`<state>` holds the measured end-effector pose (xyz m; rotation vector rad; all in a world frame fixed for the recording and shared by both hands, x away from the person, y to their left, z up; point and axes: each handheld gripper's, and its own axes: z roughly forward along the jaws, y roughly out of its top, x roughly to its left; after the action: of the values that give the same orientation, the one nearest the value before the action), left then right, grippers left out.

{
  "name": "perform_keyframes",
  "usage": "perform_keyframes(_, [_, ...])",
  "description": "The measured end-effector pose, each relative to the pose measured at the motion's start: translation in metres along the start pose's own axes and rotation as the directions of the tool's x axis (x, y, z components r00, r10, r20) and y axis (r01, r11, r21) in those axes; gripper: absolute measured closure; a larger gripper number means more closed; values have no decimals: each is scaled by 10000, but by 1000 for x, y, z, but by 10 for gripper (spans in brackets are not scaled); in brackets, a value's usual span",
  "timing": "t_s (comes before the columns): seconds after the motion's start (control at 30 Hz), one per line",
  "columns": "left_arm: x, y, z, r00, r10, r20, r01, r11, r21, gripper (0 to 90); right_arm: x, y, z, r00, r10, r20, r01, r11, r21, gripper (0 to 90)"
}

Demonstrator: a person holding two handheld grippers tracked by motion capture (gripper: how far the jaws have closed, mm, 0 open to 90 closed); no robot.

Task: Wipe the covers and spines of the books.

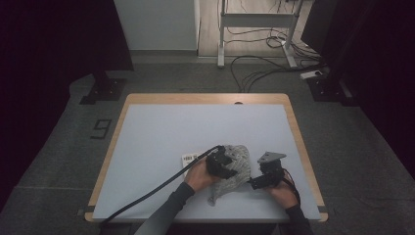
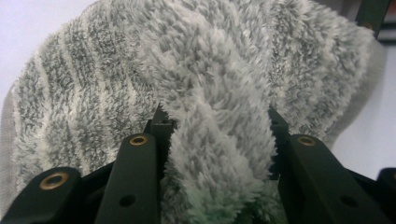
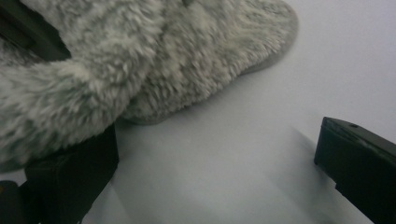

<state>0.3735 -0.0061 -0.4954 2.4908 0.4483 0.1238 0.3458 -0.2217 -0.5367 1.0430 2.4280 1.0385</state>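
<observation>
Left tool point(image 2: 217, 140): clenched on a raised fold of the grey fluffy sock point(image 2: 215, 93), fabric bunched thick between both jaws. Right tool point(image 3: 215, 172): released, jaws spread wide, its left jaw tucked under the sock's near edge, nothing gripped. The sock lies on the white worktop point(image 1: 161, 132), near the front edge, right of centre. A small label card point(image 1: 190, 158) sits just left of the sock. Recommended: keep the left grip firm, close the right tool on the loose edge before pulling, and draw apart evenly to avoid slippage.

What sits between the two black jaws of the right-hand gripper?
Bare white table, as the right gripper view shows; the fluffy grey striped sock only drapes over one jaw.
</observation>
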Motion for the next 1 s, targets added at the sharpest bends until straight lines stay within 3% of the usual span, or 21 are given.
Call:
perform_keyframes(0.2, [1,5,5,9999,-47,124,47,10000,-32,607,0,0,0,10000,-3,-2,3,10000,0,0])
perform_keyframes(0.5, [8,3,-4,9991,-267,333,276,9992,-275,616,0,0,0,10000,-7,-12,6,10000,-5,0])
perform_keyframes(0.7, [13,4,-26,9995,-325,55,327,9984,-456,615,0,0,0,10000,-1,-9,1,10000,-2,0])
perform_keyframes(1.0, [28,0,-67,9962,-796,-345,763,9932,-879,614,0,0,0,10000,-11,-6,11,10000,-6,0])
